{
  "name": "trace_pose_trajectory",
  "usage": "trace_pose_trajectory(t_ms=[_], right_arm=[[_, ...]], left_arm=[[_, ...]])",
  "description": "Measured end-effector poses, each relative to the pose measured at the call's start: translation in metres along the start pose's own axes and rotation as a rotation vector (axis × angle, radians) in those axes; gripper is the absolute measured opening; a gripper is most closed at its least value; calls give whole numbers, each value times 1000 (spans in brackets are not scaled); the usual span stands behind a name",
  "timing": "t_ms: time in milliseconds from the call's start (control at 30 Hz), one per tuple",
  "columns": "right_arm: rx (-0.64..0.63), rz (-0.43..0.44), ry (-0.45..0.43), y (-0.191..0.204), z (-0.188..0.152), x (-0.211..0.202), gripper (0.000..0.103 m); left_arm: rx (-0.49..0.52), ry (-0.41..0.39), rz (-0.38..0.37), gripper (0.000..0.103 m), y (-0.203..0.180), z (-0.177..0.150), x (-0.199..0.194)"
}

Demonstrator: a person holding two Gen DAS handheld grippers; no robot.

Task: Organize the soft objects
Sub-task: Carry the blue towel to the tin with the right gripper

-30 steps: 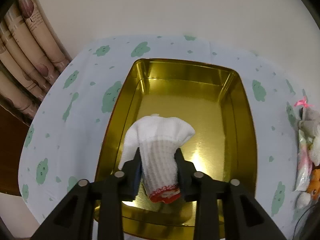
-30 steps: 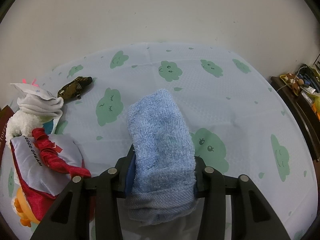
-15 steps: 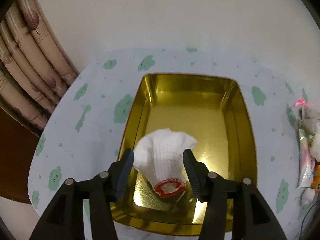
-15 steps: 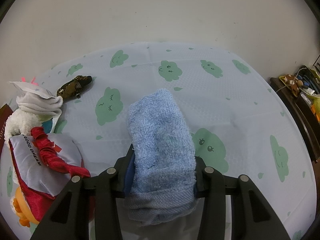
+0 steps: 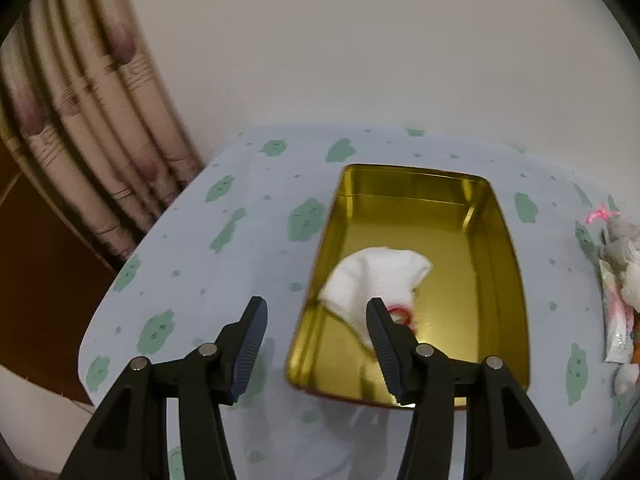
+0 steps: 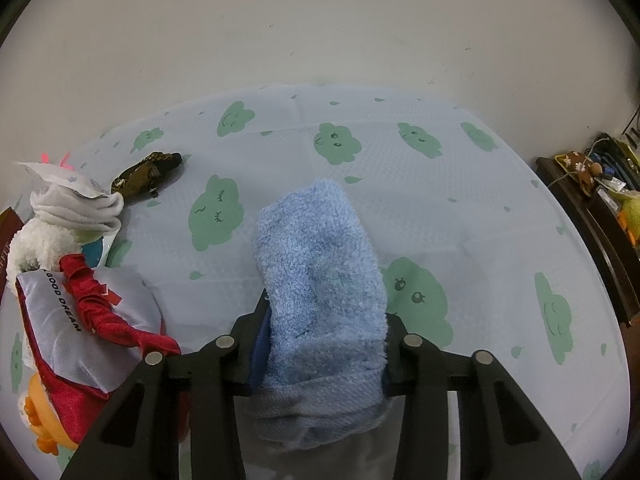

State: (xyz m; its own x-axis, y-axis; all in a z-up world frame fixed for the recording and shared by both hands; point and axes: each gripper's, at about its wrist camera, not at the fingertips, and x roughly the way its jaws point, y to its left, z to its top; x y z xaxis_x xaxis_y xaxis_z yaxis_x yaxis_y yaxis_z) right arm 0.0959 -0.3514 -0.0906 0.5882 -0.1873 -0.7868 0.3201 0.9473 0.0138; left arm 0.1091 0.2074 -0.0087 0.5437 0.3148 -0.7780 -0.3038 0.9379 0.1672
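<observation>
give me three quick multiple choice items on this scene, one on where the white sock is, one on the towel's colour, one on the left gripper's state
1. Where does the white sock lie?
A. inside the gold tray
B. on the tablecloth beside the tray
C. between the left gripper's pads

2. What colour is the towel in the right gripper?
A. red
B. light blue
C. green

3. How does the left gripper stand?
A. shut on the sock
B. shut on nothing
C. open, holding nothing

Answers:
1. A, the sock rests on the tray's floor.
2. B, light blue terry cloth sits clamped between the right pads.
3. C, its jaws have just opened and stand wide apart, clear of the sock.
</observation>
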Motion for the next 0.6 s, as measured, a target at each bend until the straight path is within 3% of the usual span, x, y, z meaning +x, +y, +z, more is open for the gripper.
trace_pose_trajectory(t_ms=[167, 367, 600], right_arm=[[40, 1, -9, -8, 5, -6, 28], [22, -11, -59, -5, 15, -37, 28], [-55, 35, -103, 28, 25, -79, 28]], left_arm=[[-90, -7, -1, 53, 23, -11, 0], [-118, -14, 29, 53, 35, -22, 6], [-147, -31, 49, 53, 48, -27, 8]])
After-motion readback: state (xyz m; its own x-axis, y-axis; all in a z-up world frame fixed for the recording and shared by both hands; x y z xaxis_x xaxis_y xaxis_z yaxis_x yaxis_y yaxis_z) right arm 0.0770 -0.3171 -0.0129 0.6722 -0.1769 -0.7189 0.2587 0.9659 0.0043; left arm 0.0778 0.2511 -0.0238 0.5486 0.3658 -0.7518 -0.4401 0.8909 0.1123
